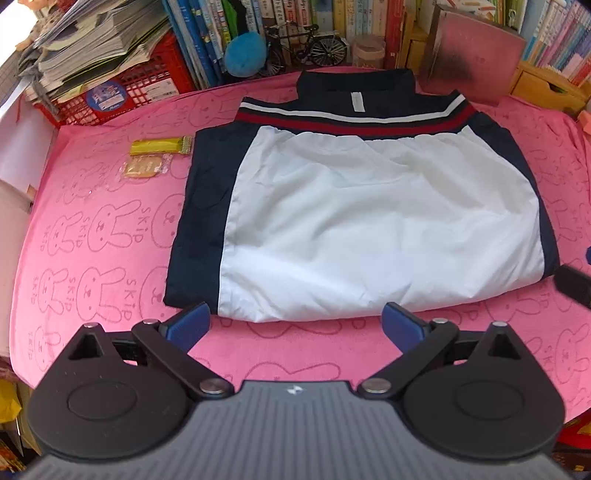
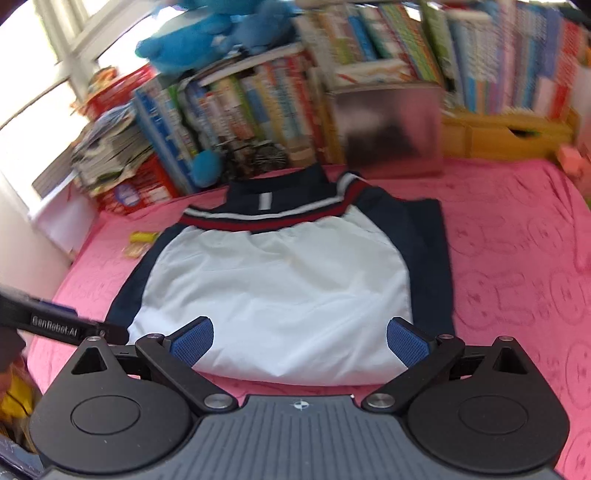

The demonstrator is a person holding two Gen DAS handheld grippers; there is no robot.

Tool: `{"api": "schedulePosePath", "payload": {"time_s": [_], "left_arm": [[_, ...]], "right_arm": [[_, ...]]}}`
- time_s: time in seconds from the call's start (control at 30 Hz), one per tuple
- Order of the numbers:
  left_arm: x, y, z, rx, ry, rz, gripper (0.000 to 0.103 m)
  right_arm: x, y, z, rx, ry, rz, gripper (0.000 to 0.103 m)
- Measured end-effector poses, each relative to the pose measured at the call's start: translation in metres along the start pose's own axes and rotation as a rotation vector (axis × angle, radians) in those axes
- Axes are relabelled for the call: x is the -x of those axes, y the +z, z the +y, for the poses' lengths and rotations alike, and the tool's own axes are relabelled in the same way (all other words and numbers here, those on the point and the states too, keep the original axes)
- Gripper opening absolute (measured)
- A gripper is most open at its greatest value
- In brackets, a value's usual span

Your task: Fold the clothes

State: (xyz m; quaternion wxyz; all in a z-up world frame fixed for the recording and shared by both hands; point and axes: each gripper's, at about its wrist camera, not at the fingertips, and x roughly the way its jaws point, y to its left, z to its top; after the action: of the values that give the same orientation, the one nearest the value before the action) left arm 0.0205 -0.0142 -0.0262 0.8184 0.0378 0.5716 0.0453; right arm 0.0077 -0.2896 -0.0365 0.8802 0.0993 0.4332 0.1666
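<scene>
Left wrist view: the left gripper (image 1: 295,325) hangs with its blue-padded jaws spread wide and nothing between them, just short of the near hem of a folded jacket (image 1: 369,229). The jacket lies flat on a pink rabbit-print cloth (image 1: 110,240), white panel up, with navy side bands at 9 and 3 o'clock and a red-and-white stripe and navy collar at its 12 o'clock end. At about 10 o'clock from the jacket, just beside its navy edge, sit a yellow packet (image 1: 160,146) and a small clear-wrapped snack (image 1: 144,168). Beyond the cloth at 12 o'clock stand rows of books (image 1: 369,18), with a miniature bicycle (image 1: 306,44) and a blue plush toy (image 1: 245,53) in front of them; a red crate (image 1: 122,88) under a stack of magazines (image 1: 92,40) is at 11 o'clock, and a pinkish metallic box (image 1: 472,62) at 1 o'clock. A dark part of the other tool shows at the 3 o'clock edge. In the right wrist view, which is blurred, the right gripper (image 2: 299,341) is likewise spread wide and empty, its pads over the near white hem of the jacket (image 2: 277,288); whether they touch the fabric cannot be told. The black body of the left gripper (image 2: 55,325) enters at 9 o'clock.
</scene>
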Motion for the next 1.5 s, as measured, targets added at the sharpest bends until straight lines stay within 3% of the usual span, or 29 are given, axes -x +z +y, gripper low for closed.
{"api": "schedulePosePath", "payload": {"time_s": [0.23,0.47,0.63,0.83,0.93,1.1,1.17,1.23,1.3,1.33,1.4,1.5], "left_arm": [[-0.026,0.000,-0.019,-0.055,0.003,-0.024,0.100],[-0.052,0.003,-0.047,-0.142,0.014,-0.025,0.100],[-0.075,0.008,-0.066,-0.191,0.038,-0.027,0.100],[-0.100,0.011,-0.073,-0.188,0.041,0.010,0.102],[-0.115,0.012,-0.076,-0.196,0.035,0.035,0.103],[-0.119,0.016,-0.065,-0.143,-0.038,0.032,0.103],[-0.108,0.018,-0.059,-0.126,-0.038,0.016,0.100],[-0.095,0.020,-0.051,-0.102,-0.048,-0.016,0.098],[-0.078,0.022,-0.037,-0.070,-0.077,-0.074,0.098],[-0.073,0.023,-0.031,-0.062,-0.089,-0.097,0.098],[-0.069,0.028,-0.025,-0.069,-0.116,-0.132,0.098],[-0.070,0.036,-0.022,-0.096,-0.159,-0.158,0.098]], "right_arm": [[-0.006,-0.019,-0.073,-0.283,-0.033,0.020,0.099],[-0.028,-0.029,-0.104,-0.308,-0.078,0.068,0.082],[-0.057,-0.035,-0.130,-0.450,-0.062,0.095,0.072],[-0.077,-0.028,-0.138,-0.468,-0.030,0.081,0.072],[-0.085,-0.021,-0.134,-0.434,-0.021,0.087,0.076],[-0.091,-0.016,-0.127,-0.392,-0.027,0.101,0.084],[-0.090,-0.011,-0.120,-0.357,-0.081,0.122,0.074],[-0.077,-0.004,-0.095,-0.189,-0.174,0.082,0.069],[-0.059,0.000,-0.056,0.096,-0.230,-0.021,0.073],[-0.053,0.000,-0.035,0.226,-0.219,-0.063,0.083],[-0.055,-0.005,-0.006,0.354,-0.153,-0.089,0.089],[-0.085,-0.016,0.021,0.392,-0.041,-0.036,0.088]]}}
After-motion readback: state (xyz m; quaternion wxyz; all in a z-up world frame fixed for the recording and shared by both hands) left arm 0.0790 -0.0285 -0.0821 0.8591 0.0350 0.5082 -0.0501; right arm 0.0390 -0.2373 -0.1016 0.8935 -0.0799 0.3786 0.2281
